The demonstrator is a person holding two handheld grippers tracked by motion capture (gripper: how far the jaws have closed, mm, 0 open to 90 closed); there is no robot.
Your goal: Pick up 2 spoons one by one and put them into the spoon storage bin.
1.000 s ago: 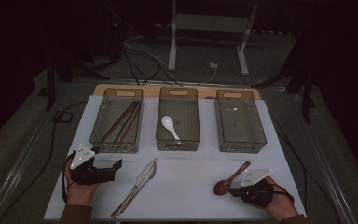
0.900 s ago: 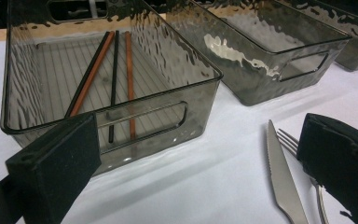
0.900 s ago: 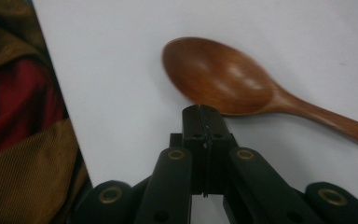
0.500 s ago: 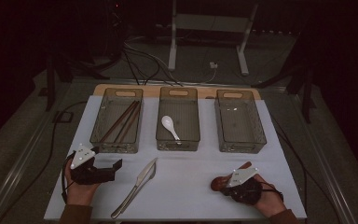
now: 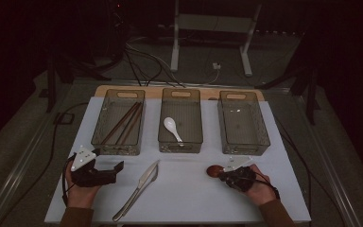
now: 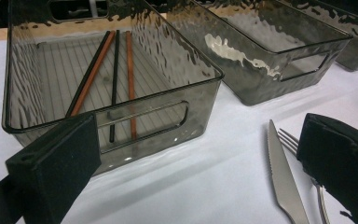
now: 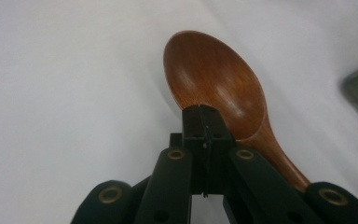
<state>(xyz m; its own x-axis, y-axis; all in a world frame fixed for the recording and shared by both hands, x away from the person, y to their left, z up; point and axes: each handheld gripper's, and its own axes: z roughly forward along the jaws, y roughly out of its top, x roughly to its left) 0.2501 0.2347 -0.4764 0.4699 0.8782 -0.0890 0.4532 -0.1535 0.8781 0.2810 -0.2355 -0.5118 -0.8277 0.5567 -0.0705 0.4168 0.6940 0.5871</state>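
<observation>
Right gripper (image 5: 227, 175) now leftward, jaws together over wooden spoon (image 7: 214, 84).

My high view is dim: the room behind the desk (image 5: 184, 203) is nearly black, and only the white sheet catches light from above. My left gripper view is bright and sharp, with glare rippling on the clear bins (image 6: 121, 74) and soft shadows beneath them. In my right gripper view the wooden spoon (image 7: 214, 79) shines softly, and the background blurs.
</observation>
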